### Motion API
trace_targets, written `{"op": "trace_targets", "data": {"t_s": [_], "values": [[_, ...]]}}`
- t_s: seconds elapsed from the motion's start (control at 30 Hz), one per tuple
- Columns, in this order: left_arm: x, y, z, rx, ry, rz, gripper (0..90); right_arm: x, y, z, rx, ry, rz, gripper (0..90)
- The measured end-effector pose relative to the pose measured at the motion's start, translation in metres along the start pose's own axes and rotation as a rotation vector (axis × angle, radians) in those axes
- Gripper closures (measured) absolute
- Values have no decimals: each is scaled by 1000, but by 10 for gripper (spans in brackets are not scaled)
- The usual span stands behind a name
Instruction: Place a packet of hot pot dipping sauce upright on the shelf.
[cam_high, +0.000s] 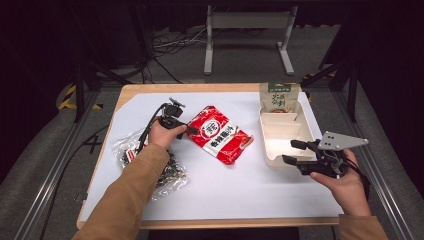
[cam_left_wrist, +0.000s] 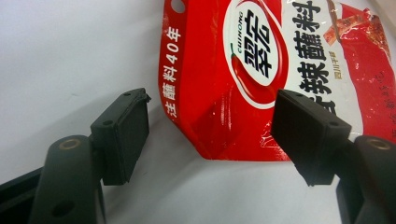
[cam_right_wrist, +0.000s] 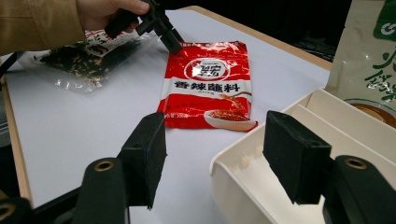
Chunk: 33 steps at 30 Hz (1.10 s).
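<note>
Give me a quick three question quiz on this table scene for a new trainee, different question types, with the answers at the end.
1. True or false: the left tongs are shut on the red packet.
2. Which item stands in the cream tray?
A. the clear bag of dark dried food
B. the green and beige pouch
C. the red packet
3. Fill in: the right tongs hover at the tray's near ____ wall.

Key
1. False; they are open at its corner.
2. B
3. end
</note>
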<state>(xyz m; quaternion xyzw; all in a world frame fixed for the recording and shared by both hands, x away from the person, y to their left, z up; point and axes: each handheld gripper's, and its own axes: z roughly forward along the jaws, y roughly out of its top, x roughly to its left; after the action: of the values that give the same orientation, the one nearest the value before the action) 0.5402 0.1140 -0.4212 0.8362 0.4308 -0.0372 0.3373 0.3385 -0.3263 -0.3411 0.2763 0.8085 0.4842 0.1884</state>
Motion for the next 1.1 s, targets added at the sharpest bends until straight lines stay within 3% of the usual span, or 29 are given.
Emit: {"op": "trace_targets", "data": {"t_s": [0.33,0.53,0.87,1.1], "values": [[-10,1,-1,-13,-45,29,327,-2,-2,2,3,7,6,390],[-17,3,-3,-38,-125,24,382,-1,-2,3,8,12,6,388],[-23,3,10,-9,-103,53,478,-1,-3,6,16,25,8,391],[-24,1,14,12,-86,74,741,0,-4,7,23,37,16,422]]}}
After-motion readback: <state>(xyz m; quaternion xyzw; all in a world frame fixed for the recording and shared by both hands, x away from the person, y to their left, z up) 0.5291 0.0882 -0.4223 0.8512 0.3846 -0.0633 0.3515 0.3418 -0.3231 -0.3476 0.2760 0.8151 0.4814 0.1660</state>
